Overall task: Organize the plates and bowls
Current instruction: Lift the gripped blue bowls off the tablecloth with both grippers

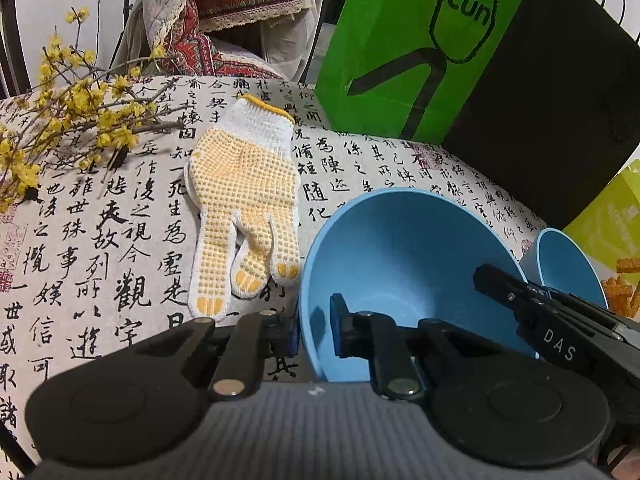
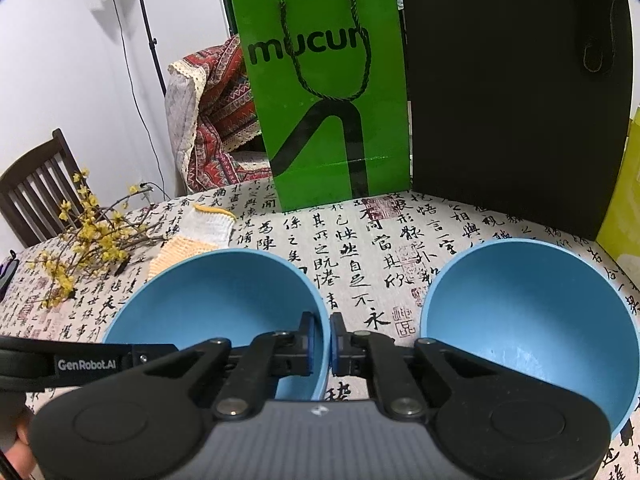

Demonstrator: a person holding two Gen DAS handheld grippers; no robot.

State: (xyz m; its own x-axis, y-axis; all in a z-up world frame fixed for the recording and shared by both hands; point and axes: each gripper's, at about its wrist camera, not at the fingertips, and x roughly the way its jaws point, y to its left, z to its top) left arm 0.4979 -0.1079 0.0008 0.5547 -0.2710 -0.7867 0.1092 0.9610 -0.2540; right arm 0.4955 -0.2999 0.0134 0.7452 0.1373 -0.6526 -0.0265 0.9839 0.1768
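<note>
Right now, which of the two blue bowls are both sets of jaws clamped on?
The left blue bowl, beside the dotted glove. Both grippers pinch its rim: left gripper, right gripper. The right blue bowl stands free.

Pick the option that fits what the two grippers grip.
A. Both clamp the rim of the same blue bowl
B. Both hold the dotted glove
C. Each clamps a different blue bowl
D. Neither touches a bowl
A: the left gripper and the right gripper each pinch the rim of the left blue bowl; the second bowl stands untouched.
</note>
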